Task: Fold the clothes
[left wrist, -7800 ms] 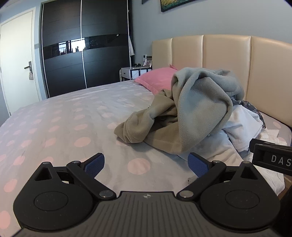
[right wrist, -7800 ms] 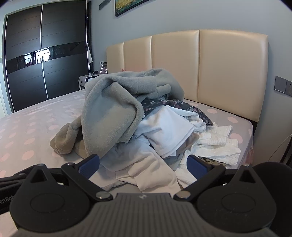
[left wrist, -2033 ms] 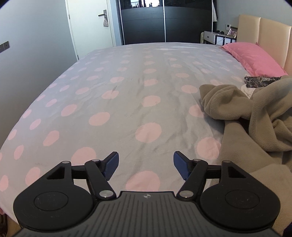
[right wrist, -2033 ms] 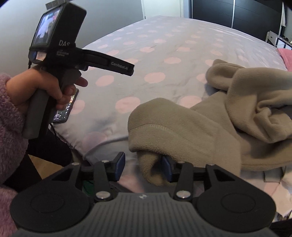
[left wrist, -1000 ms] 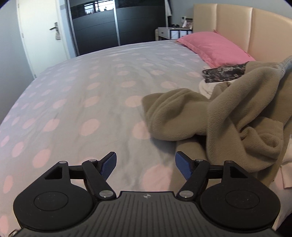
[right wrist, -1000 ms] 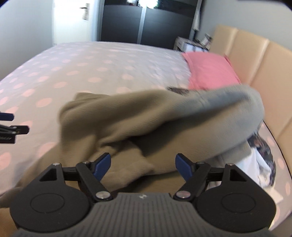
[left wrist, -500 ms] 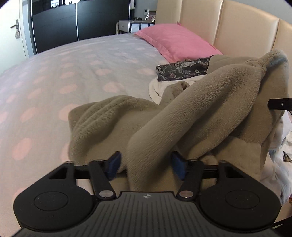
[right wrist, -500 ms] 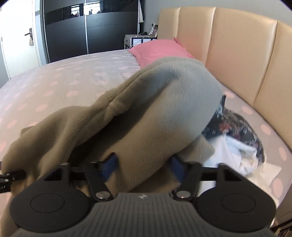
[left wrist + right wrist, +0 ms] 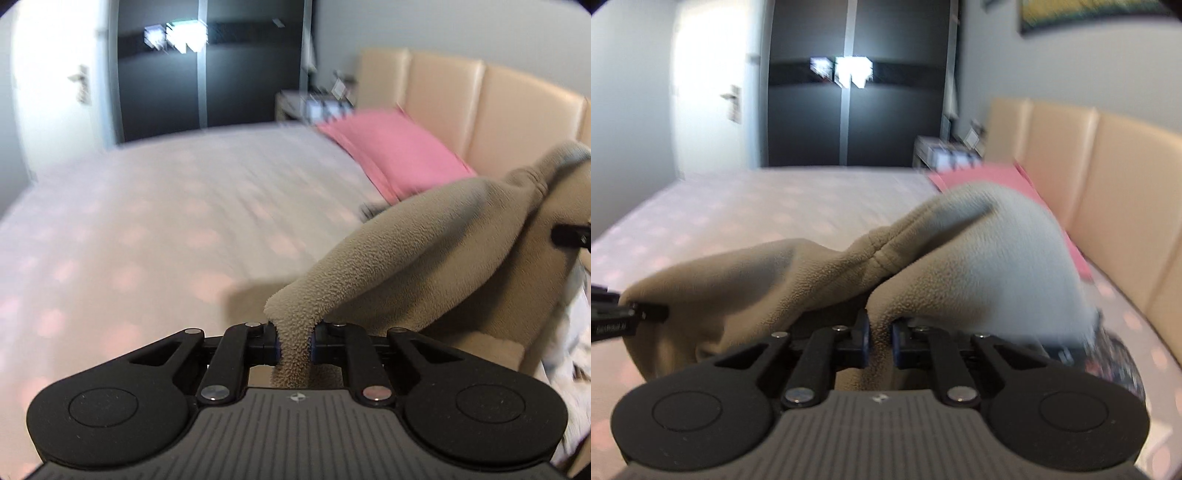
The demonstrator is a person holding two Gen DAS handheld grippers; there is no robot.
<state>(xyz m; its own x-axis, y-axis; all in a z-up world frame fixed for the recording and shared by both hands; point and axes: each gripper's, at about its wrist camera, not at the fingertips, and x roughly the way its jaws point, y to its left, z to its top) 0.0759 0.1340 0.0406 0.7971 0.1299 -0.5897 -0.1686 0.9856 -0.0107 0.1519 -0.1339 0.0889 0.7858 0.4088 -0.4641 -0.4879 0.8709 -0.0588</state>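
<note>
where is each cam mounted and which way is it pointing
Left wrist: on the left tool, facing across the bed toward the wardrobe; its own fingers pinch the beige fleece.
Right wrist: on the right tool, facing the same way; its fingers pinch the fleece, and the left tool's tip shows at left.
Shared: fleece, bed, pink pillow, headboard.

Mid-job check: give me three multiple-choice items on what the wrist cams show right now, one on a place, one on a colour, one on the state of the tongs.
1. Where is the pillow?
A. by the headboard
B. on the floor
C. under the fleece

2. What colour is the pillow?
A. blue
B. pink
C. white

3. What are the left tongs and right tongs doing?
A. both open
B. only the left grips
C. both shut on the fleece

Answers: 1 A, it lies against the beige panels. 2 B, plainly pink in both views. 3 C, fabric is pinched between each pair.
</note>
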